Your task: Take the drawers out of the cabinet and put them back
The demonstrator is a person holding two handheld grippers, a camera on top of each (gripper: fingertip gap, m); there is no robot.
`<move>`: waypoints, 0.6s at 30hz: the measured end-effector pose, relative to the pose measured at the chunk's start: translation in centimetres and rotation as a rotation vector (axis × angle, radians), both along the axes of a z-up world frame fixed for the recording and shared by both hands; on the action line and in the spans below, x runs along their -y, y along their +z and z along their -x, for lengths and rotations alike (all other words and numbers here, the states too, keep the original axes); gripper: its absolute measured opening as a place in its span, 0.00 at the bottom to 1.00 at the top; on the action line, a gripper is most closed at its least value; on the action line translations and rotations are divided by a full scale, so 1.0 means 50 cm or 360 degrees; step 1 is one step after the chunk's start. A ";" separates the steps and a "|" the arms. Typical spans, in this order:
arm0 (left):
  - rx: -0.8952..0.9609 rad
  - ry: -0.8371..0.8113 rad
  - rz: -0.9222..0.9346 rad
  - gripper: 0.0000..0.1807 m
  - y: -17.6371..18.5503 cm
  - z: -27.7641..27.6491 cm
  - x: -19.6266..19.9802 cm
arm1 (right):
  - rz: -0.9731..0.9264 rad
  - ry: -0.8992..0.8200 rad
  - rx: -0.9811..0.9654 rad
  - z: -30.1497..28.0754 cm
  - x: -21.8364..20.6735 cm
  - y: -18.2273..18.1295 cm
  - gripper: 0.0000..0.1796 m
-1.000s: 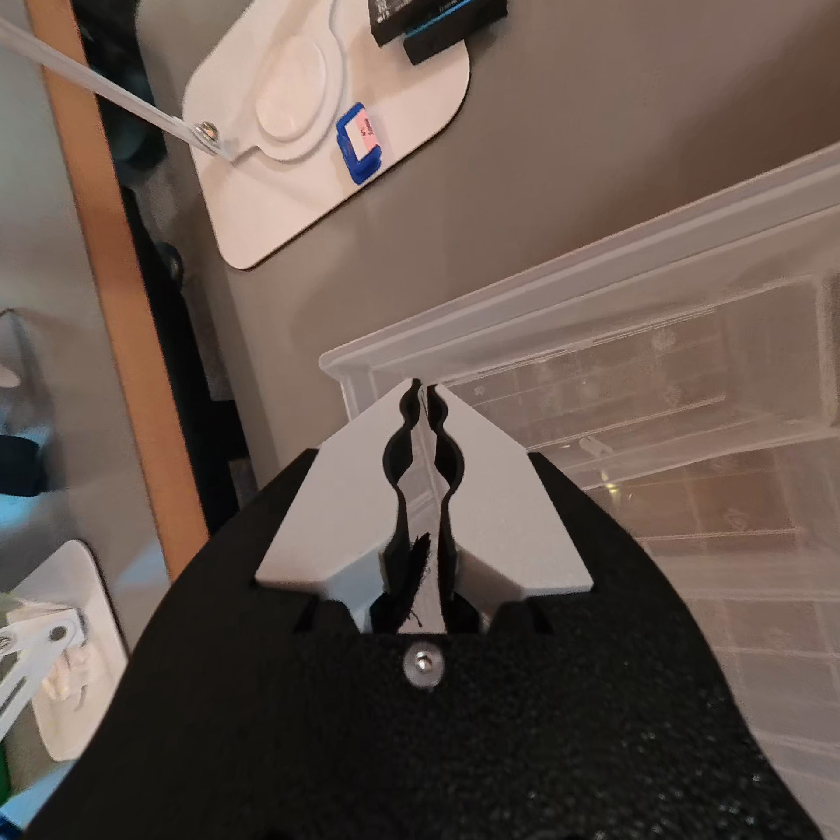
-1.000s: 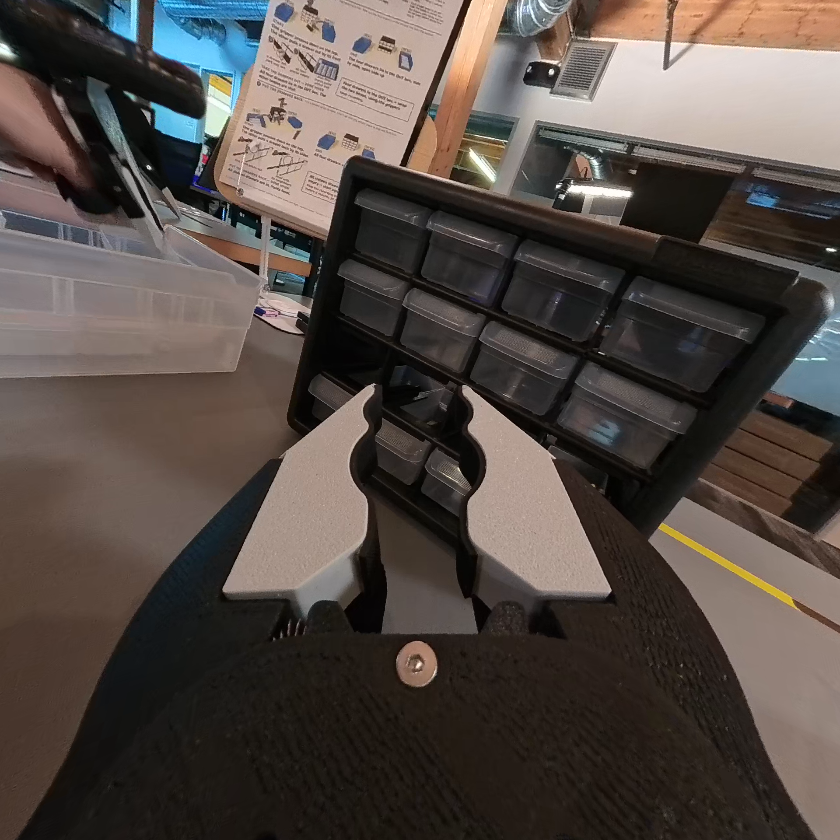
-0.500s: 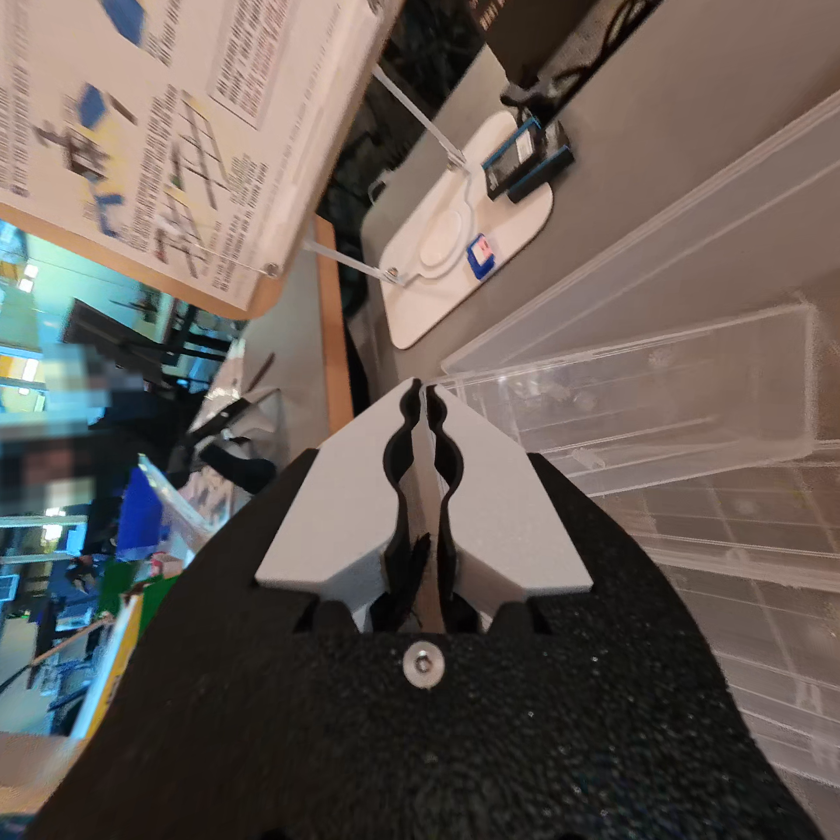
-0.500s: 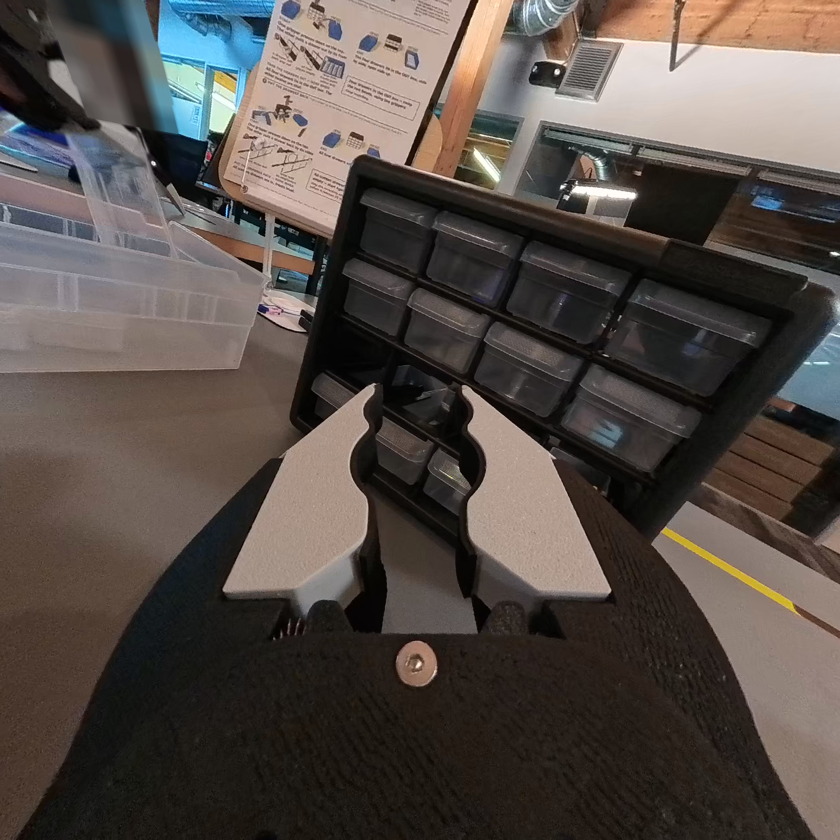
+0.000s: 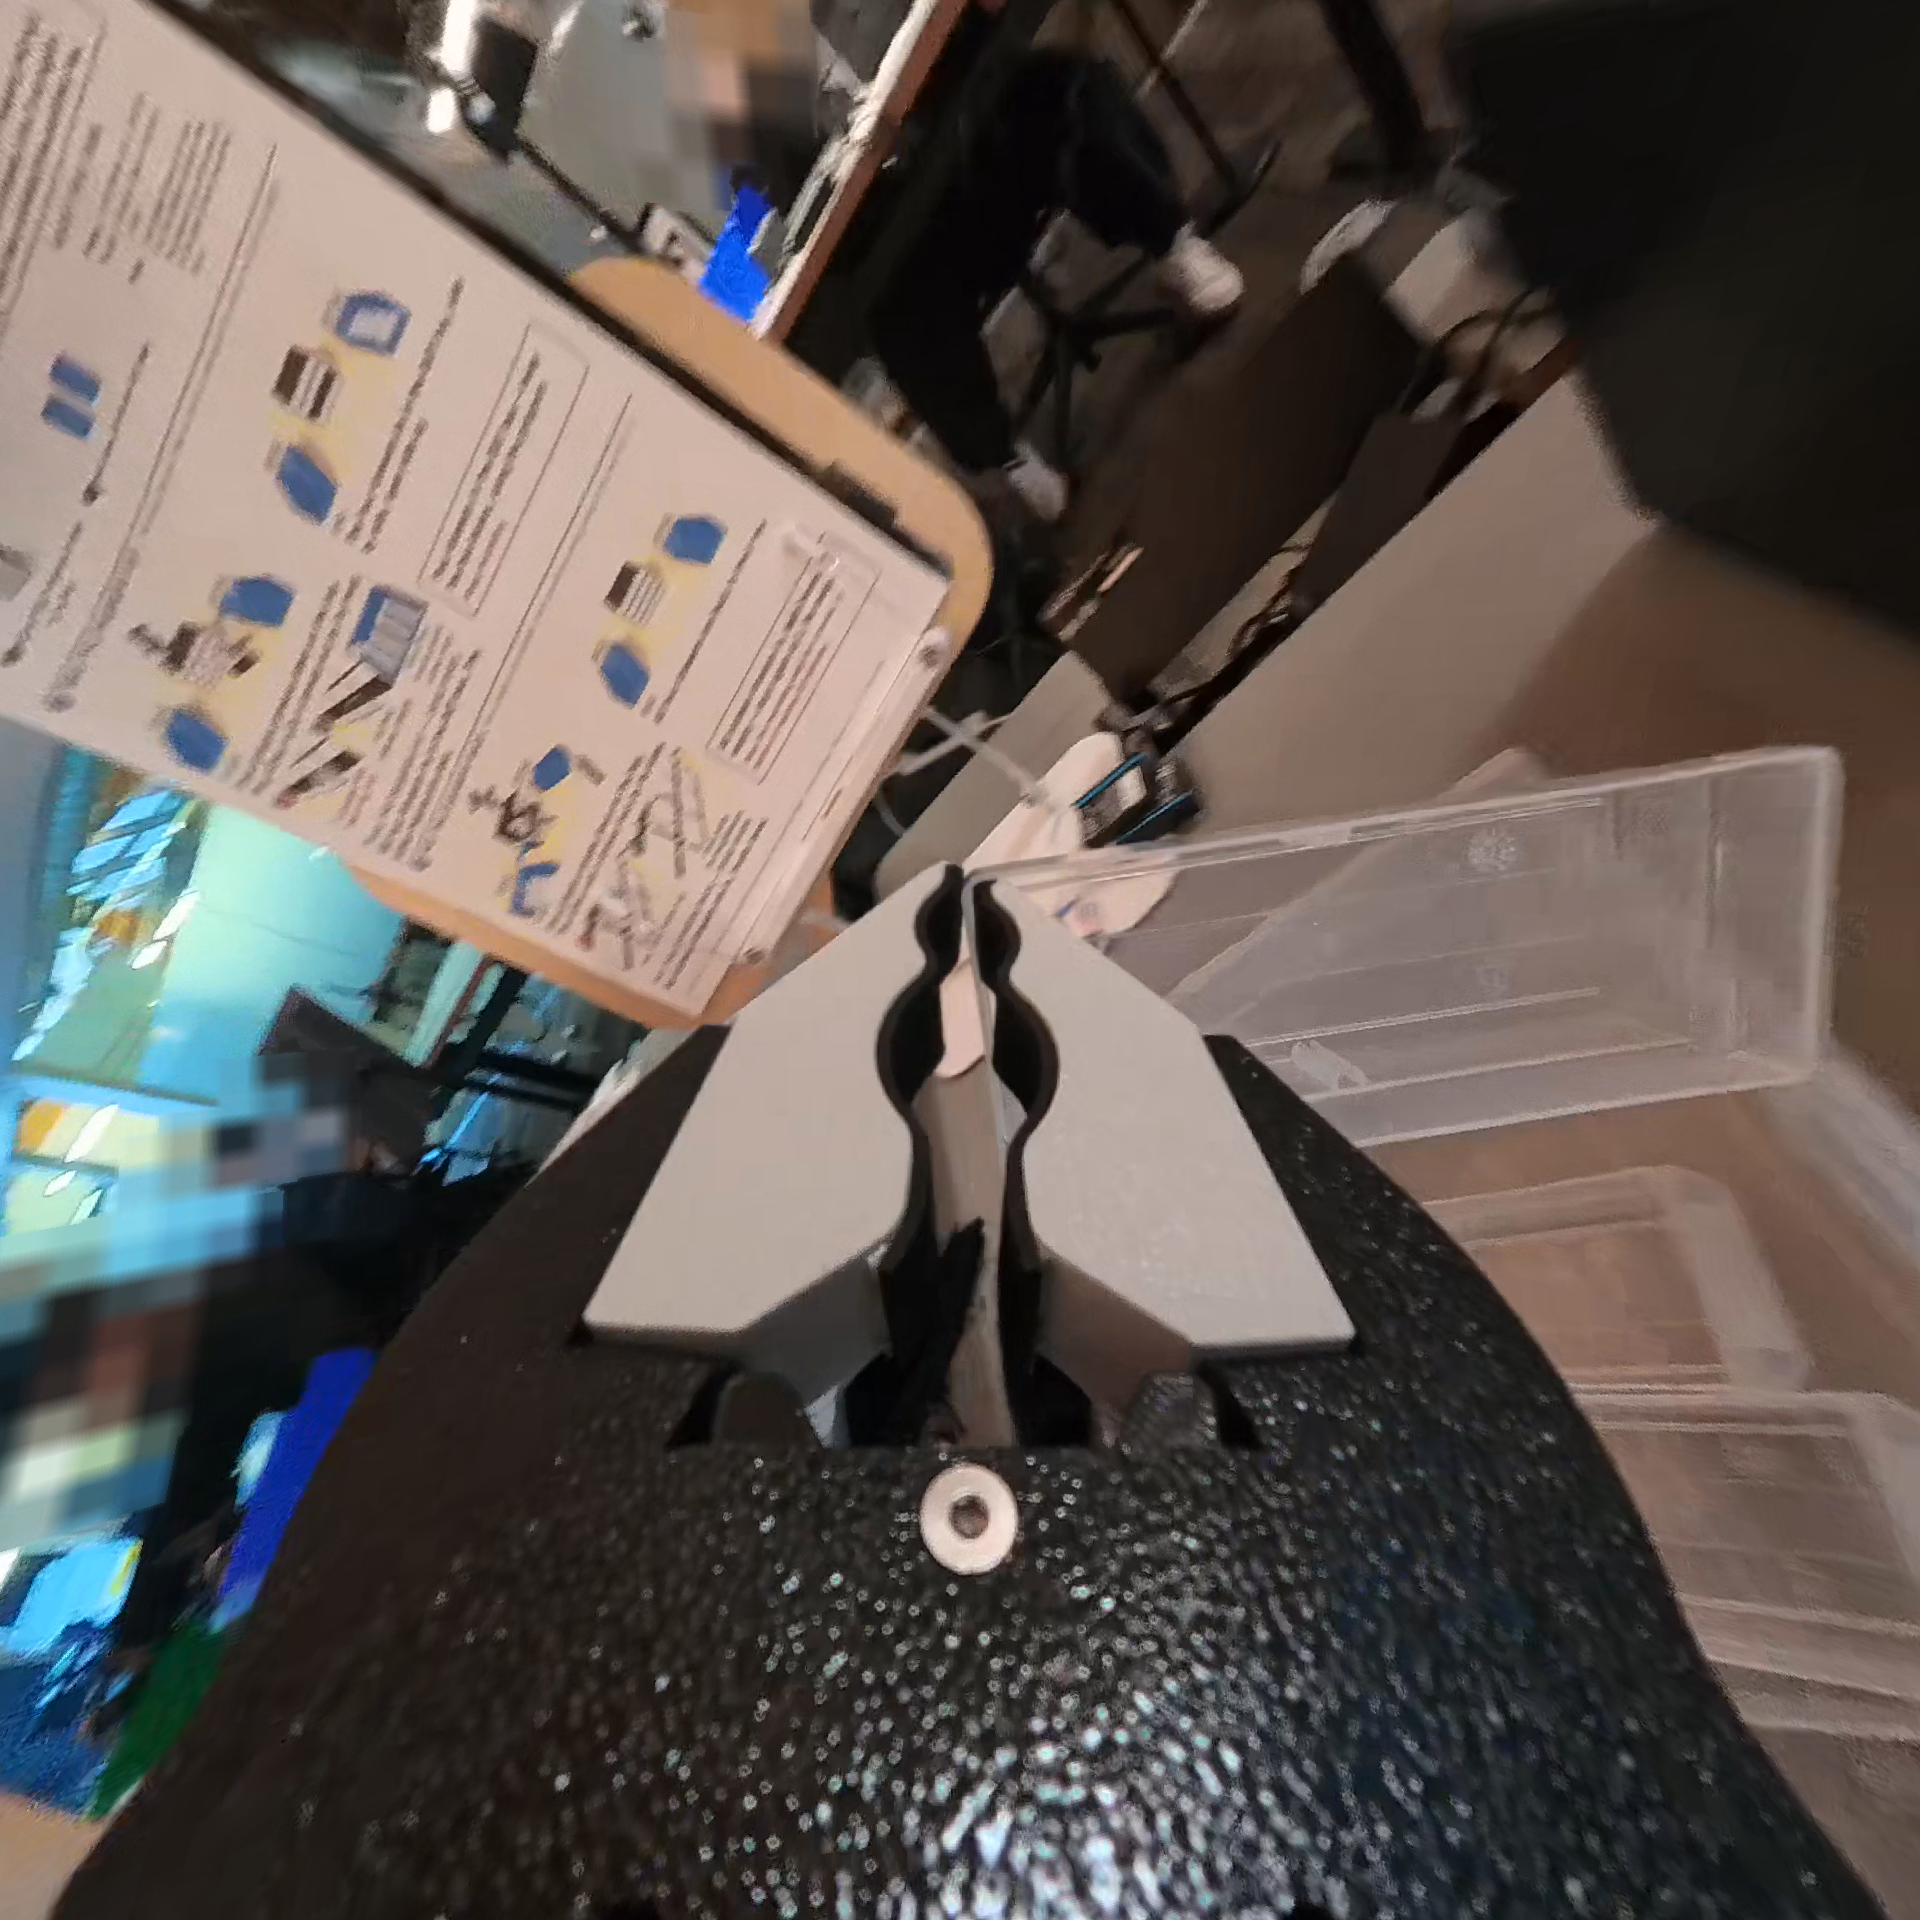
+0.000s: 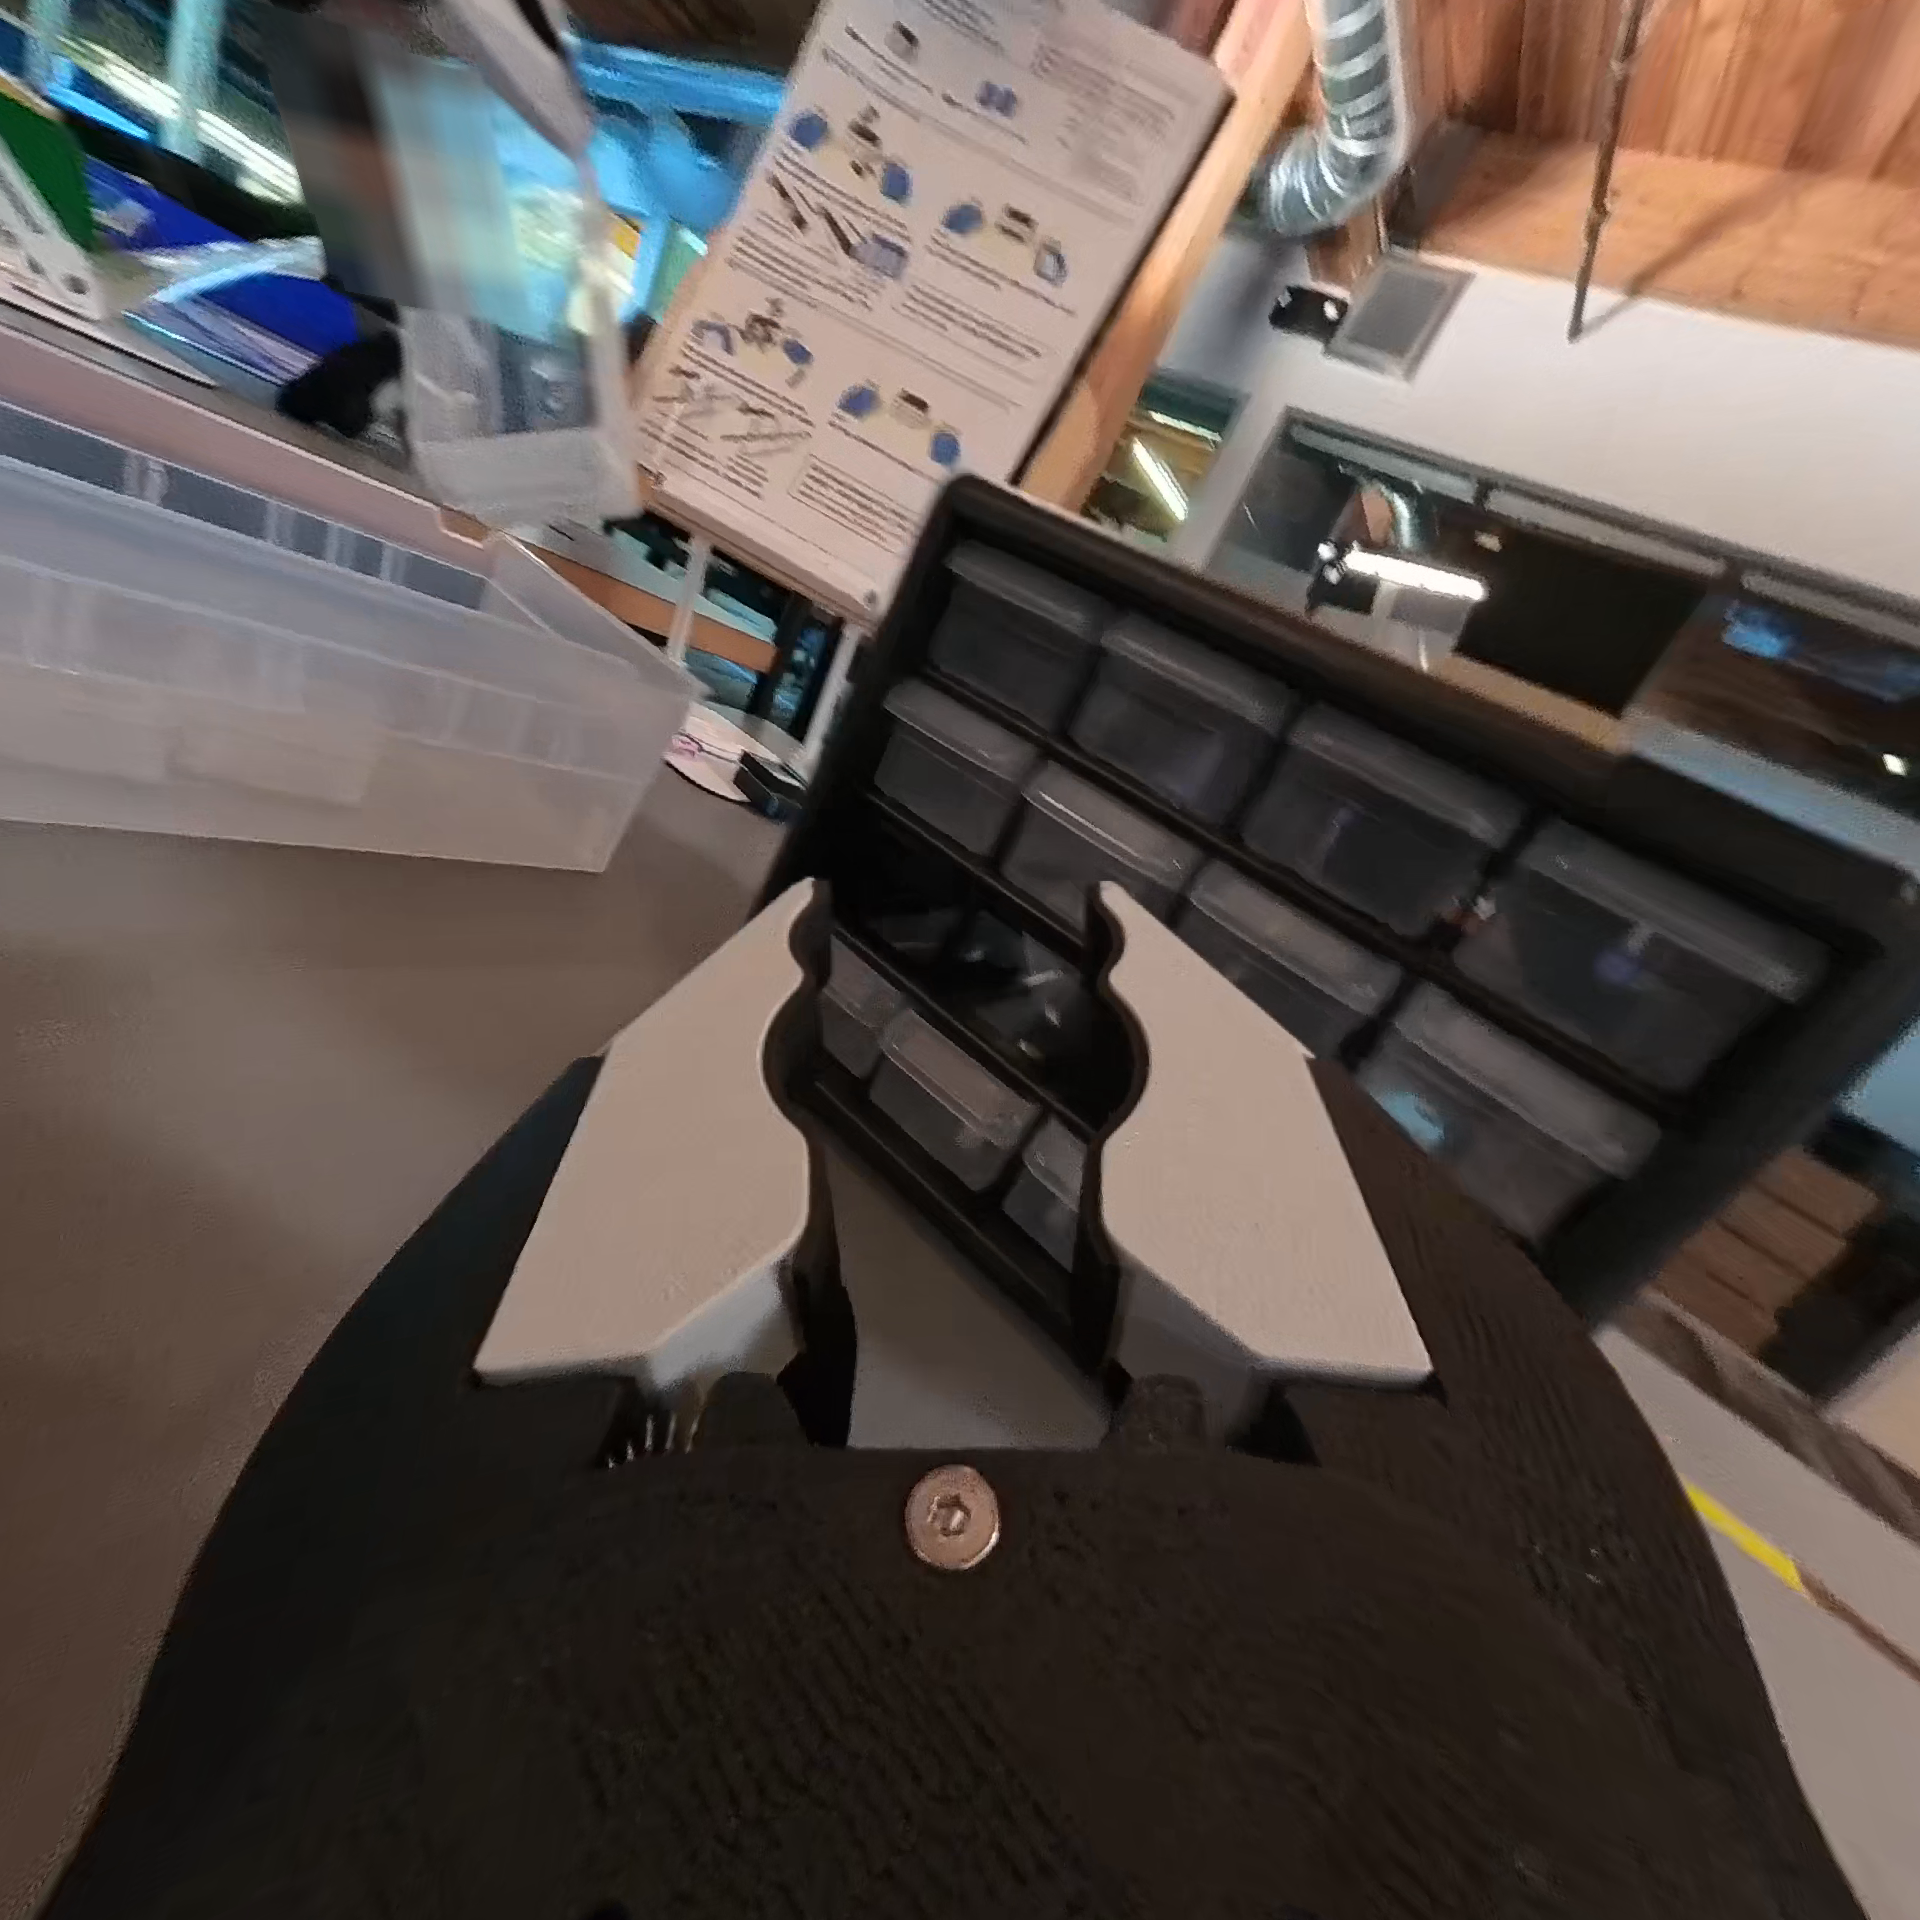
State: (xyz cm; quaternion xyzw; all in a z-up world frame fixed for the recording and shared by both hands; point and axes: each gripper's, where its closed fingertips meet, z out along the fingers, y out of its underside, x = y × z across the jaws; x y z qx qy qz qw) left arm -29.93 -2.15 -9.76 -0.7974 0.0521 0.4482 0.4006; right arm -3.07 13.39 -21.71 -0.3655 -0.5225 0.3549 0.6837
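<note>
My left gripper [image 5: 961,883] is shut on the thin wall of a clear plastic drawer [image 5: 1455,935] and holds it in the air, tilted, above a clear bin [image 5: 1714,1455]. In the right wrist view the same drawer [image 6: 499,343] shows blurred at the upper left, above the bin [image 6: 312,727]. The black cabinet [image 6: 1247,623] stands on the grey table [image 6: 260,1039] with several clear drawers in it and an empty slot [image 6: 966,966] at its lower left. My right gripper [image 6: 956,904] is open and empty, just in front of that slot.
A white instruction board [image 6: 935,291] on a stand rises behind the cabinet and bin; it also shows in the left wrist view [image 5: 416,571]. A white pad with small black items [image 5: 1112,821] lies on the table behind the bin. The table's right edge lies beside the cabinet.
My left gripper has lifted the clear drawer up out of the bin and swung it into the air. My right gripper has opened wider and moved closer to the cabinet.
</note>
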 end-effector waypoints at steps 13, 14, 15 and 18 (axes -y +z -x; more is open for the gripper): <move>0.0448 -0.0481 0.0200 0.00 -0.095 -0.213 -0.174 | -0.0484 0.0078 -0.0006 0.088 0.166 0.000 0.68; 0.0471 -0.0495 0.0215 0.00 -0.103 -0.221 -0.182 | -0.0495 0.0048 0.0018 0.095 0.165 -0.004 0.67; 0.0504 -0.0514 0.0223 0.00 -0.111 -0.229 -0.190 | -0.0498 0.0017 0.0045 0.103 0.160 -0.009 0.66; 0.0628 -0.0559 0.0240 0.00 -0.129 -0.248 -0.207 | -0.0473 -0.0049 0.0067 0.112 0.146 -0.012 0.60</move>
